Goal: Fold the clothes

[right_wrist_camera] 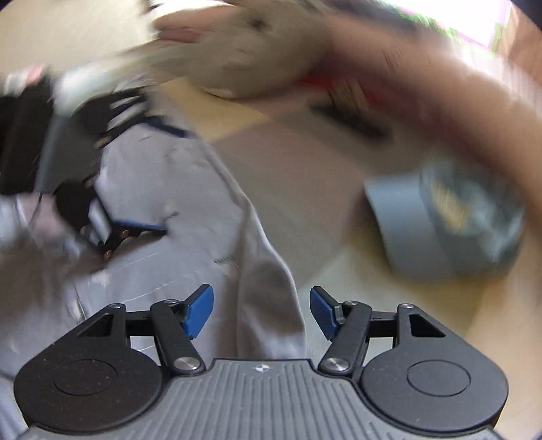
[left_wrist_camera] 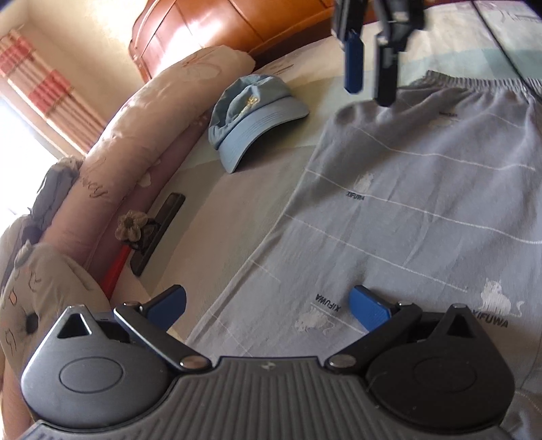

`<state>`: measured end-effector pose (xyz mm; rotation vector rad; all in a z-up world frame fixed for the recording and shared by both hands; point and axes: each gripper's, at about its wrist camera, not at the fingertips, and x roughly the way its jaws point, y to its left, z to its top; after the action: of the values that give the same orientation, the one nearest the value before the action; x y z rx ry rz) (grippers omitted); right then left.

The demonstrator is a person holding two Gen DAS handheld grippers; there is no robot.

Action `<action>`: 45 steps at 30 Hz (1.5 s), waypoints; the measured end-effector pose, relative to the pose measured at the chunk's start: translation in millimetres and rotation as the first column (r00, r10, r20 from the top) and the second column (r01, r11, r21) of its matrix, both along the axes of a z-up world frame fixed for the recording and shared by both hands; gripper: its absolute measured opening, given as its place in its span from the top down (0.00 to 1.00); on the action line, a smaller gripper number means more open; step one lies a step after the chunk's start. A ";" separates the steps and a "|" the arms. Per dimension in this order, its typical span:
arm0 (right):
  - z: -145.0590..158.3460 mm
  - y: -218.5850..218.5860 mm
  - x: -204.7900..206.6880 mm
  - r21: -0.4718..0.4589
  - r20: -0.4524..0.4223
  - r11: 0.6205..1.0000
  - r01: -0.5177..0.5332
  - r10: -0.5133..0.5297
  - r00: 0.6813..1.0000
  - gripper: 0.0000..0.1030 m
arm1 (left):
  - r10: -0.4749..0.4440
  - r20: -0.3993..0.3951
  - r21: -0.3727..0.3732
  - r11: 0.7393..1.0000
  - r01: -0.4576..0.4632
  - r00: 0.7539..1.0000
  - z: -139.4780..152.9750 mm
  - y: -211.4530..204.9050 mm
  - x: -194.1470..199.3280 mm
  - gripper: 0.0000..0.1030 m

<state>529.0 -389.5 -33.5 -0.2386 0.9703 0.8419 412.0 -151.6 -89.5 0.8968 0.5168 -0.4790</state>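
Note:
Grey-blue shorts [left_wrist_camera: 416,210] with white stripes, cat prints and "XIFUWA" lettering lie flat on the bed, elastic waistband at the far end. My left gripper [left_wrist_camera: 267,306] is open low over the hem edge of the shorts. My right gripper [left_wrist_camera: 369,88] hangs open just above the far waistband corner. In the blurred right wrist view my right gripper [right_wrist_camera: 261,311] is open with a raised fold of the shorts [right_wrist_camera: 267,287] between the pads, not clamped. The left gripper [right_wrist_camera: 135,230] shows there at the left, on the cloth.
A light blue cap [left_wrist_camera: 250,122] lies on the bed left of the shorts, also in the right wrist view [right_wrist_camera: 450,220]. A rolled pink quilt [left_wrist_camera: 135,135], a dark phone [left_wrist_camera: 159,233] and a wooden wardrobe [left_wrist_camera: 216,30] are along the left.

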 end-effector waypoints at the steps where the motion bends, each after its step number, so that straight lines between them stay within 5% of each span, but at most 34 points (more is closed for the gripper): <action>1: -5.4 -12.3 11.4 0.048 -0.055 0.998 0.033 -0.030 0.998 0.36 | 0.007 -0.003 -0.008 1.000 -0.007 1.000 -0.1 0.8 0.3 0.00; 5: -23.4 -59.8 30.0 0.219 -0.237 0.966 0.137 -0.084 0.968 0.36 | 0.028 -0.016 -0.040 0.999 -0.028 0.999 0.0 4.3 2.0 0.00; 11: -67.0 -89.6 43.2 0.343 -0.460 0.912 0.227 -0.048 0.887 0.35 | 0.047 -0.040 -0.082 0.995 -0.050 0.998 -0.2 7.7 6.7 0.00; 17: -87.8 -74.0 66.4 0.472 -0.499 0.839 0.270 0.002 0.867 0.37 | 0.052 -0.052 -0.101 0.993 -0.057 0.997 -0.7 8.9 11.2 0.00; 31: -95.9 -74.5 54.0 0.483 -0.568 0.838 0.254 0.078 0.819 0.40 | 0.074 -0.055 -0.135 0.988 -0.080 0.996 -2.0 11.6 10.7 0.00; 34: -101.9 -56.8 67.5 0.467 -0.569 0.855 0.223 0.098 0.816 0.65 | 0.067 -0.060 -0.135 0.988 -0.075 0.996 -1.8 12.2 12.7 0.00; 35: -106.3 -51.9 72.5 0.449 -0.577 0.865 0.223 0.090 0.811 0.89 | 0.064 -0.061 -0.134 0.988 -0.072 0.996 -1.9 12.3 13.3 0.00; 36: -111.2 -53.4 74.8 0.450 -0.591 0.860 0.240 0.085 0.802 1.00 | 0.063 -0.062 -0.135 0.988 -0.071 0.996 -1.9 12.5 13.8 0.00; 37: -116.1 -56.2 76.6 0.454 -0.606 0.852 0.261 0.081 0.792 0.99 | 0.065 -0.063 -0.141 0.987 -0.073 0.996 -2.0 12.9 14.0 0.00; 40: -110.1 -52.3 66.1 0.440 -0.555 0.864 0.246 0.047 0.830 0.99 | 0.073 -0.066 -0.162 0.983 -0.083 0.995 -3.0 14.6 14.8 0.00; 45: -73.7 -23.9 29.9 0.299 -0.338 0.939 0.168 -0.060 0.939 0.98 | 0.049 -0.061 -0.136 0.989 -0.057 0.997 -0.2 11.6 15.5 0.00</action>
<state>559.0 -413.4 -107.3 0.2480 1.1214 0.9345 427.5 -140.0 -89.7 0.7375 0.5519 -0.4874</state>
